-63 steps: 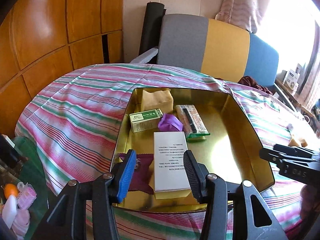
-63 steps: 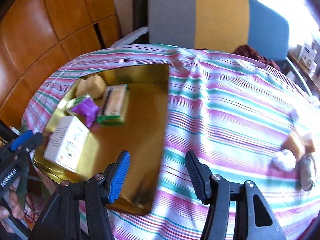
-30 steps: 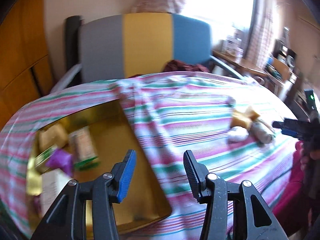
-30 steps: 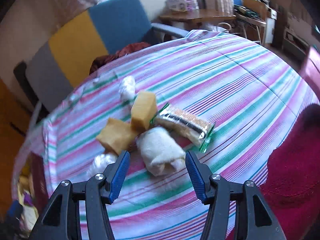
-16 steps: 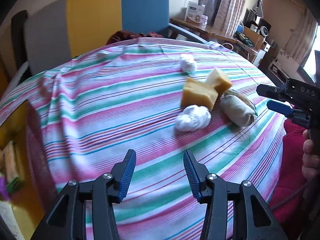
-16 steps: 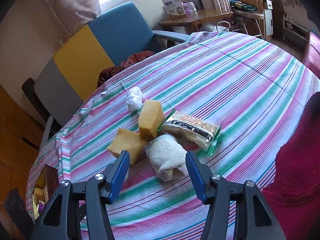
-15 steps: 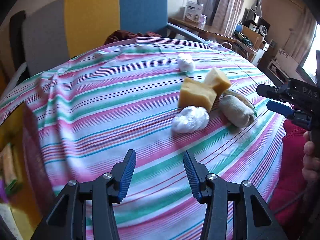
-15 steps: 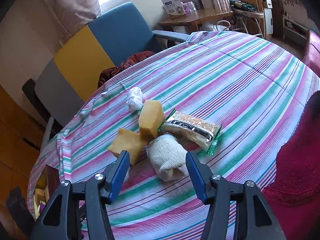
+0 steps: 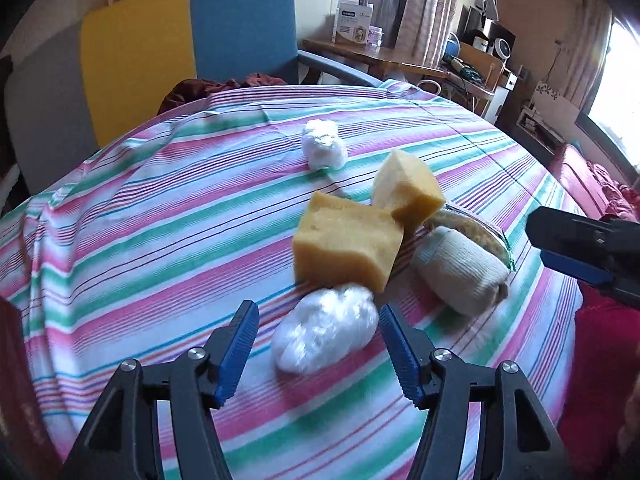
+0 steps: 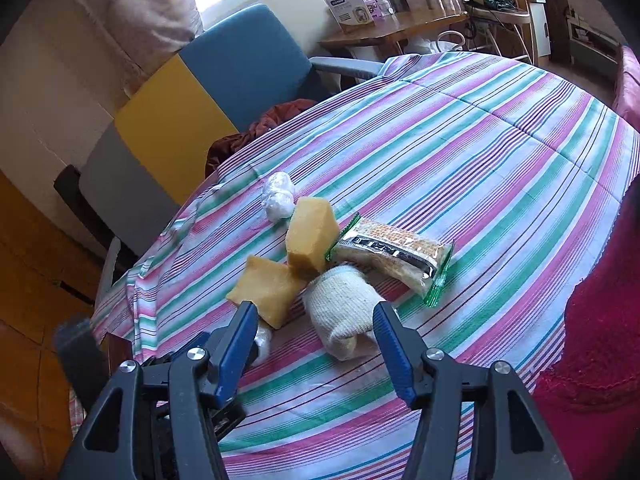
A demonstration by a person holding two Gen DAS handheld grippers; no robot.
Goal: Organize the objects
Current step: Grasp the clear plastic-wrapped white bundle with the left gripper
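Left gripper [image 9: 316, 350] opening around white plastic wad [image 9: 325, 333], pads not touching. Right gripper [image 10: 314, 342] released, straddling rolled sock [image 10: 340, 310] beside sponge [image 10: 266, 288] on bench [image 10: 500, 168].

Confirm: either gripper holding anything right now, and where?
Nothing held. Left gripper is opening, fingers astride the white plastic bundle, not touching. Right gripper open at the rolled sock.

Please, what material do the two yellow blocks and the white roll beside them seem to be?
The two yellow blocks look like sponge foam: matte, with a finely pitted, porous surface and soft edges. The white roll seems to be knitted cotton, perhaps a rolled glove or sock: ribbed stitches show, with no shine.
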